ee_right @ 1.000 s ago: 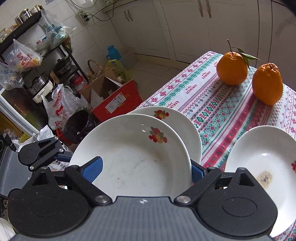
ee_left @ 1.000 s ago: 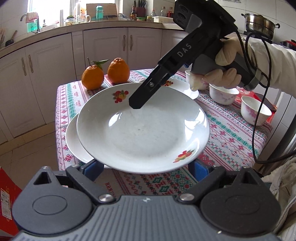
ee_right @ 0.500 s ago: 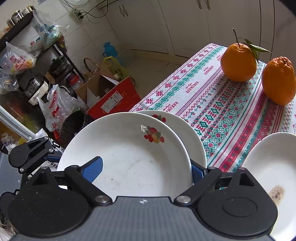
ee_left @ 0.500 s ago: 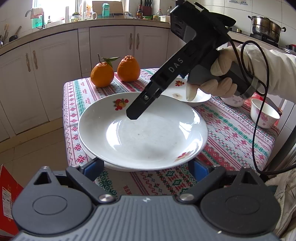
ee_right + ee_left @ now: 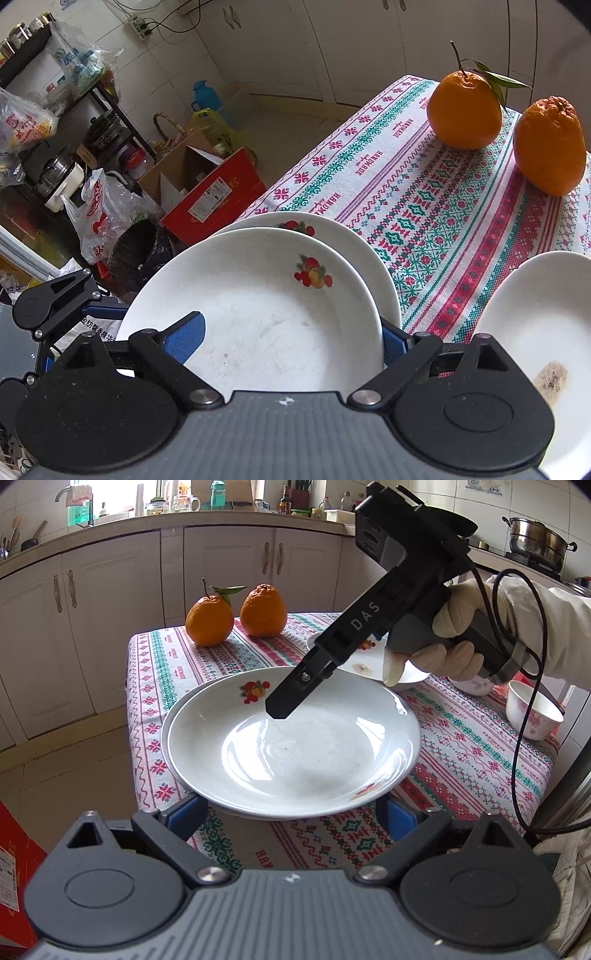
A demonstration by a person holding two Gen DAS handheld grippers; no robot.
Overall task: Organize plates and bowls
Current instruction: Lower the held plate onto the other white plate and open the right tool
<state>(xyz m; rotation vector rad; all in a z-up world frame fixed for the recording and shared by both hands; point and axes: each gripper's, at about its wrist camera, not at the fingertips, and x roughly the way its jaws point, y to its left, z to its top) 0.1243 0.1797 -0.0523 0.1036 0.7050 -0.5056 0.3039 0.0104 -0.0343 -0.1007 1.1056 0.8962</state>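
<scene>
Two grippers flank one white plate (image 5: 295,753) sitting on a second plate (image 5: 343,236) at the table's corner. Left wrist view: the left gripper (image 5: 291,810) spreads wide under its near rim, grip unclear. Right wrist view: the right gripper (image 5: 293,334) likewise straddles it; two oranges (image 5: 465,110) stand beyond.

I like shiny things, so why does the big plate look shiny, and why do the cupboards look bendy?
Left wrist view: window light glares in white streaks on the top plate, and the fisheye lens bows the cupboard doors. Right wrist view: the same plate looks dull, with no strong glare.
</scene>
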